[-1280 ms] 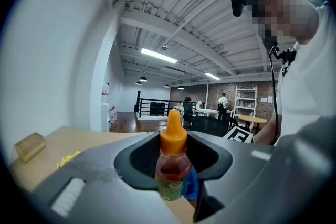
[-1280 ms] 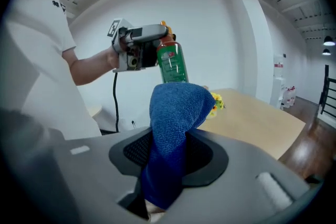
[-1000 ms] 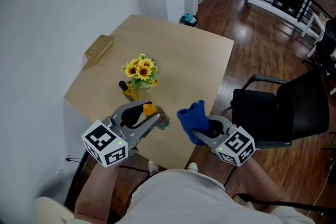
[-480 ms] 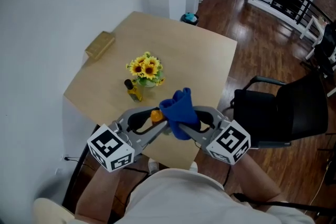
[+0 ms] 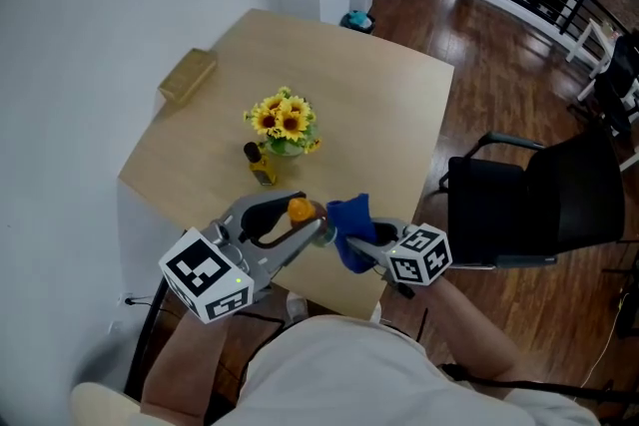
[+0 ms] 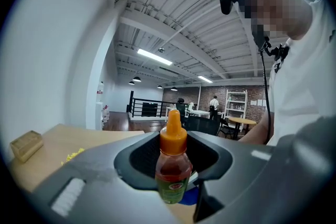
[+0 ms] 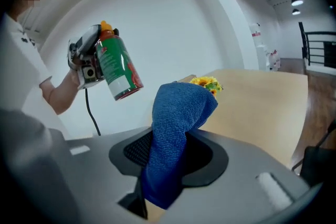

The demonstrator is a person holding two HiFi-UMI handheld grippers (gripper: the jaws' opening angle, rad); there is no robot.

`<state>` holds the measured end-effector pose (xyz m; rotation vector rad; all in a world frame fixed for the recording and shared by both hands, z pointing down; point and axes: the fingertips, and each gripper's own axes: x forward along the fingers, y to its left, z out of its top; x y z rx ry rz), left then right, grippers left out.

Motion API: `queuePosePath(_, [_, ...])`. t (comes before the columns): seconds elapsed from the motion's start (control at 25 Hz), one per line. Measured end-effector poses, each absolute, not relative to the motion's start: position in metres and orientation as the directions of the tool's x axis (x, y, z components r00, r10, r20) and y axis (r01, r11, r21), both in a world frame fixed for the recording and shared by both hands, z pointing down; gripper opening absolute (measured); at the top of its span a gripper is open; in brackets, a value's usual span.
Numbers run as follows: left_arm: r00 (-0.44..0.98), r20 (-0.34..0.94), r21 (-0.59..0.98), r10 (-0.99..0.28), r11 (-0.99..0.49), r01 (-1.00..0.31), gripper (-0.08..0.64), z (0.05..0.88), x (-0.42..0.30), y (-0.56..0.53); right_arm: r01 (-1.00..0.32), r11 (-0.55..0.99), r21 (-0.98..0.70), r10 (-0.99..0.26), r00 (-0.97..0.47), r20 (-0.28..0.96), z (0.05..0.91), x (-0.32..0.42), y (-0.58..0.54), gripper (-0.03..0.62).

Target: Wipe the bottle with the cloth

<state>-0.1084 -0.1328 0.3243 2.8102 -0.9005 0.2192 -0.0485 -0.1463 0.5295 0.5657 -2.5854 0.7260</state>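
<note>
Both gripping: left tongs bottle, right tongs cloth, perhaps touching.

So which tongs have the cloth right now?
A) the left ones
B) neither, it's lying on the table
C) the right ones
C: the right tongs are shut on the blue cloth, while the left tongs grip the orange-capped bottle.
</note>
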Motion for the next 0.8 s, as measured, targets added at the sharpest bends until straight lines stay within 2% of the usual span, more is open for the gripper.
queuePosePath(0.24, [0.805, 0.194, 0.104, -0.560, -0.805, -0.585, 0.158, 0.329, -0.120, -0.144, -0.369, 0.745, -0.556, -0.180, -0.914, 0.364, 0.510, -0.097, -0.127, 0.158])
queuePosePath(0.44, [0.810, 0.207, 0.086, -0.549, -0.814, -0.574, 0.158, 0.342, -0.130, -0.155, -0.360, 0.721, -0.592, -0.151, -0.915, 0.373, 0.517, -0.097, -0.099, 0.158])
queuePosePath(0.6, [0.835, 0.202, 0.107, -0.512, -0.836, -0.538, 0.158, 0.351, -0.126, -0.162, -0.400, 0.704, -0.587, -0.198, -0.904, 0.379, 0.511, -0.075, -0.081, 0.158])
queuePosePath(0.8, [0.845, 0.226, 0.105, -0.485, -0.850, -0.516, 0.158, 0.372, -0.120, -0.180, -0.521, 0.672, -0.526, -0.332, -0.847, 0.416, 0.501, -0.032, -0.073, 0.158])
